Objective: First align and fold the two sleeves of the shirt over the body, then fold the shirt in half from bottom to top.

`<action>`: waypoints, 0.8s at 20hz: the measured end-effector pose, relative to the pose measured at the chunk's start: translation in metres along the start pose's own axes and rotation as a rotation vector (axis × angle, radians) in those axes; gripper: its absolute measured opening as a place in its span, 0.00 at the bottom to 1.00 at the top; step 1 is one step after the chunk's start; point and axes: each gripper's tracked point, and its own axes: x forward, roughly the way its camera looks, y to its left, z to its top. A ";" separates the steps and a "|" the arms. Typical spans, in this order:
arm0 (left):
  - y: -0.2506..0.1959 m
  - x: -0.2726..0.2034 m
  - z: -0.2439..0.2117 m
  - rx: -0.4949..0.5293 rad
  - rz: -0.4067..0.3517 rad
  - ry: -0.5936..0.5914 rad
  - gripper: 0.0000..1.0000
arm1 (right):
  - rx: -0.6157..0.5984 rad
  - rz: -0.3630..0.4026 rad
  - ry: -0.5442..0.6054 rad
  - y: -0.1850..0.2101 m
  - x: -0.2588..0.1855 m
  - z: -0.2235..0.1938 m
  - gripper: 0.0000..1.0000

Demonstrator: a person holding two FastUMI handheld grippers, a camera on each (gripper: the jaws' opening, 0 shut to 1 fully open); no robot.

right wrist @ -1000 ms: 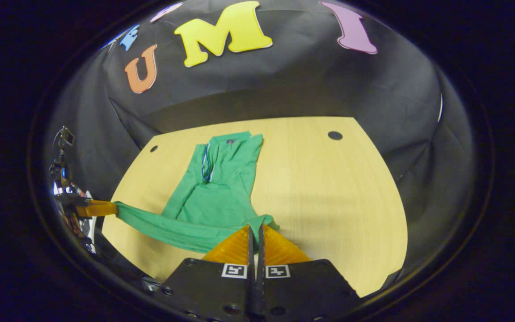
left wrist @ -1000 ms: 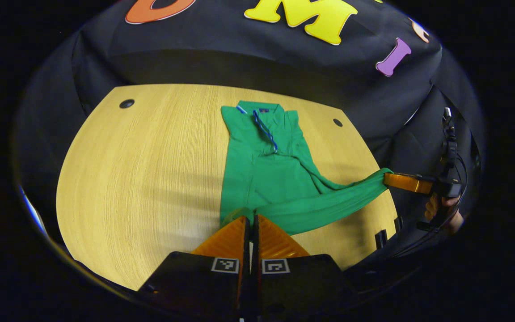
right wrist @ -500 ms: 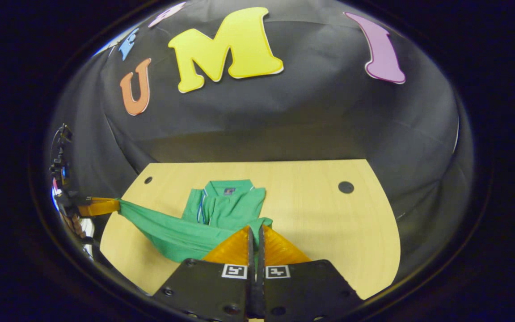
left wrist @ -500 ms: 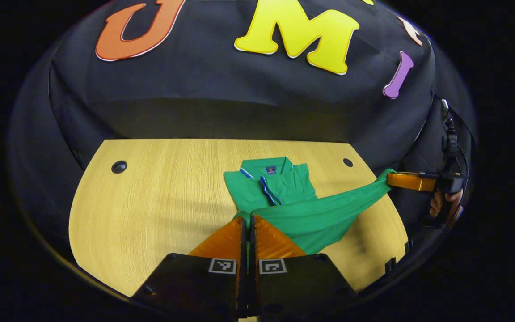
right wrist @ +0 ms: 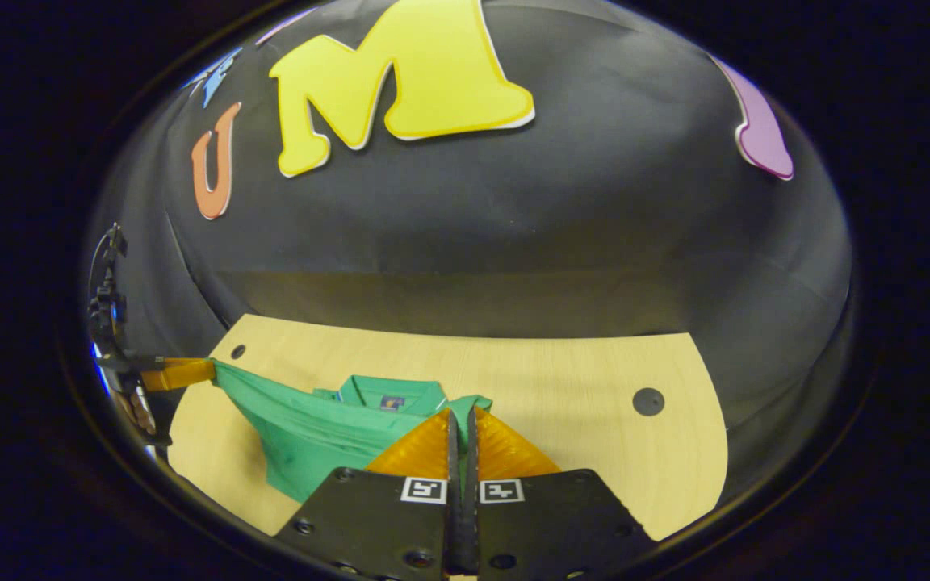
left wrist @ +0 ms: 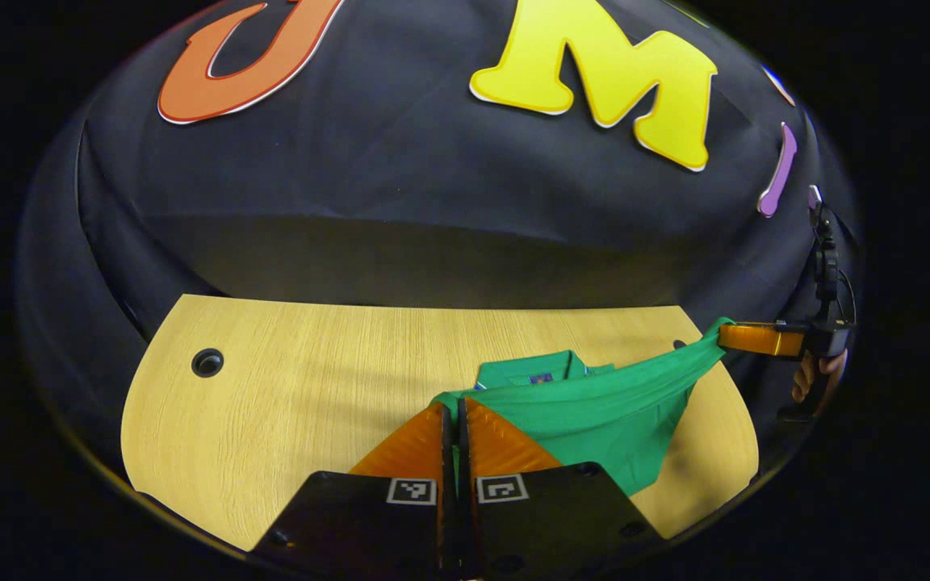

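Shirt (left wrist: 594,403) hem hangs stretched above the table (left wrist: 287,379), a corner clamped in each closed gripper, left gripper (left wrist: 453,411) and right gripper (right wrist: 461,420), taut so it carries evenly toward the far collar (right wrist: 388,393) for the bottom-to-top fold.

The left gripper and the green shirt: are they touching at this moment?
Touching. In the left gripper view, the left gripper has its two fingers closed on the hem of the green shirt, with cloth pinched between them.

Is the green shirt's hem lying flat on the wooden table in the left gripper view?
No: the green shirt hangs stretched between both claws above the wooden table.
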 end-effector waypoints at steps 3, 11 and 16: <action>0.004 0.029 0.001 0.023 0.008 -0.002 0.06 | -0.015 -0.001 0.033 0.002 0.030 -0.011 0.00; 0.030 0.084 -0.042 -0.068 0.064 0.060 0.06 | 0.007 -0.014 0.062 -0.005 0.085 -0.038 0.04; 0.047 0.097 -0.054 -0.067 0.122 0.070 0.08 | -0.020 -0.030 0.068 -0.013 0.097 -0.056 0.10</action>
